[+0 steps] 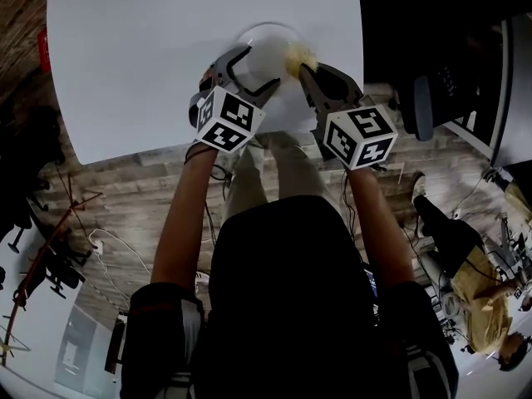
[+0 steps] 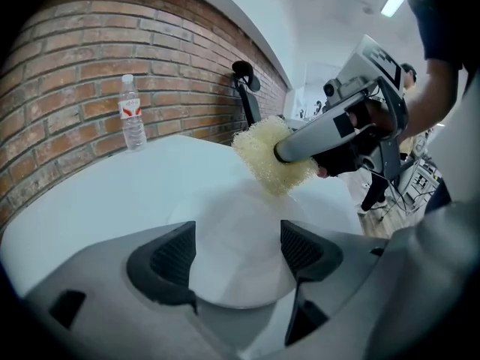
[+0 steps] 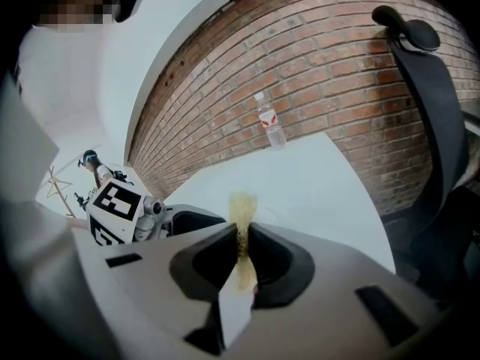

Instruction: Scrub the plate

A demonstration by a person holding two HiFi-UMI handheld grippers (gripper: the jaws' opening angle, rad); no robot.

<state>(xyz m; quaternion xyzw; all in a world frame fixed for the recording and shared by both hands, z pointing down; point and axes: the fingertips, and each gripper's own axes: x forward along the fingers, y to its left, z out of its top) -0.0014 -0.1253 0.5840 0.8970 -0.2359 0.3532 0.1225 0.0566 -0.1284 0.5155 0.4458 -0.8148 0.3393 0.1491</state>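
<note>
The plate (image 1: pixel 270 44) lies on the white table (image 1: pixel 150 56), its near edge between your left gripper's (image 2: pixel 238 247) wide-spread fingers, which don't press it. Your right gripper's (image 3: pixel 244 246) fingers pinch the yellow sponge (image 2: pixel 271 156), which seems to touch the plate's far side.

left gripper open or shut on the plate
Open. The left gripper has its jaws wide apart. The plate lies between them, and neither pad appears to press on it.
</note>
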